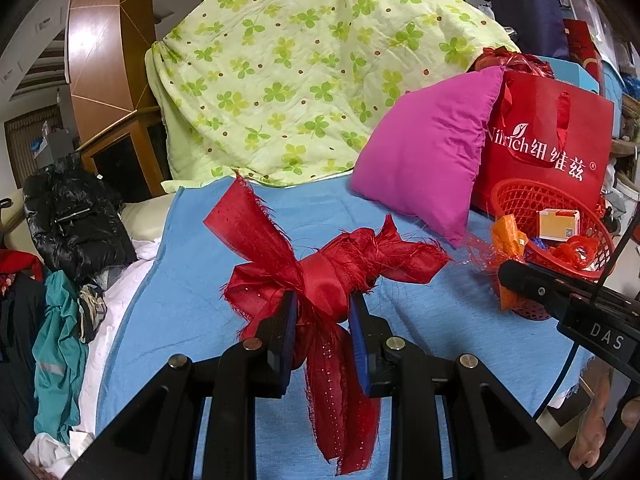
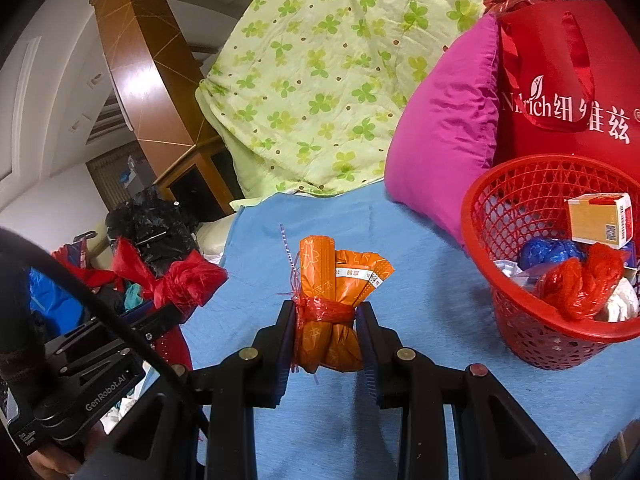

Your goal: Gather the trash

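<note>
My left gripper [image 1: 322, 312] is shut on a knotted bundle of frayed red ribbon cloth [image 1: 332, 268], held above the blue sheet [image 1: 200, 280]. My right gripper [image 2: 326, 320] is shut on an orange wrapper bundle [image 2: 332, 280] tied with red plastic. The red mesh trash basket [image 2: 500, 216] stands to the right on the sheet, holding a small box, blue and red plastic and white paper. In the left wrist view the basket [image 1: 520, 196] is at the right, with the right gripper's body [image 1: 560, 300] and the orange bundle [image 1: 508, 240] in front of it.
A magenta pillow [image 1: 424, 156] and a red shopping bag [image 1: 552, 140] stand behind the basket. A green clover quilt [image 1: 300, 60] is piled at the back. A black jacket [image 1: 76, 216] and clothes lie at the left, beside a wooden cabinet [image 1: 108, 40].
</note>
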`<state>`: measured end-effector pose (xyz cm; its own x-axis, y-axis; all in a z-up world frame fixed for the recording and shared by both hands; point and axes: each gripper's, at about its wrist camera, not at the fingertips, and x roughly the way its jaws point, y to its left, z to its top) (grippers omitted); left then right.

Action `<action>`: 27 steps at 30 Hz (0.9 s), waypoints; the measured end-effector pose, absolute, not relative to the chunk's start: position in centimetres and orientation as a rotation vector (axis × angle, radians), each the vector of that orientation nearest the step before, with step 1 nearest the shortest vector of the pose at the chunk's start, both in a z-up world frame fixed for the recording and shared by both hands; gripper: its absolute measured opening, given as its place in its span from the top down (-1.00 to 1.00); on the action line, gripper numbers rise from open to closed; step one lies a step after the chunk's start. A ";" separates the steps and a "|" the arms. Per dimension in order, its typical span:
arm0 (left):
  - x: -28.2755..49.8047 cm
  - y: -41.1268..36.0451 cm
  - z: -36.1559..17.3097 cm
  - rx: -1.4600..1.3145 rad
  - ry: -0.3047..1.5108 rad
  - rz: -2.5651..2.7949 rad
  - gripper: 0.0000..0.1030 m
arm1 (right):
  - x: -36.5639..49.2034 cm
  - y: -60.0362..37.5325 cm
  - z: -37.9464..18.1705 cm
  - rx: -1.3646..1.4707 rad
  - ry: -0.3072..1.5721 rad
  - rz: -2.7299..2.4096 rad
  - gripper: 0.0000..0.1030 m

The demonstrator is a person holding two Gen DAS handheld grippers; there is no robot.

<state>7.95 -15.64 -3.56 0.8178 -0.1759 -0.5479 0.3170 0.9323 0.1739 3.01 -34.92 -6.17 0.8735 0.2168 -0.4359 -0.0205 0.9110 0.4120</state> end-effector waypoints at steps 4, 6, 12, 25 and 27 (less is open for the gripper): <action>7.7 -16.0 -3.3 0.269 0.550 -0.271 0.47 | 2.8 -35.2 -6.0 0.414 0.491 0.126 0.37; 7.6 -16.2 -3.1 0.274 0.546 -0.275 0.47 | 2.6 -35.3 -6.0 0.414 0.486 0.124 0.37; 7.3 -16.6 -2.7 0.280 0.538 -0.282 0.47 | 1.8 -35.3 -5.7 0.431 0.469 0.120 0.37; 6.6 -17.9 -1.8 0.305 0.510 -0.298 0.47 | 0.9 -35.9 -5.2 0.451 0.440 0.116 0.37; 6.5 -17.9 -1.6 0.305 0.508 -0.301 0.47 | 0.8 -36.0 -5.2 0.451 0.435 0.113 0.37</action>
<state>6.53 -17.90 -1.65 0.8321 -0.2050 -0.5154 0.3541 0.9116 0.2090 0.75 -35.95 -5.16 0.9022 0.2006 -0.3818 -0.0108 0.8955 0.4449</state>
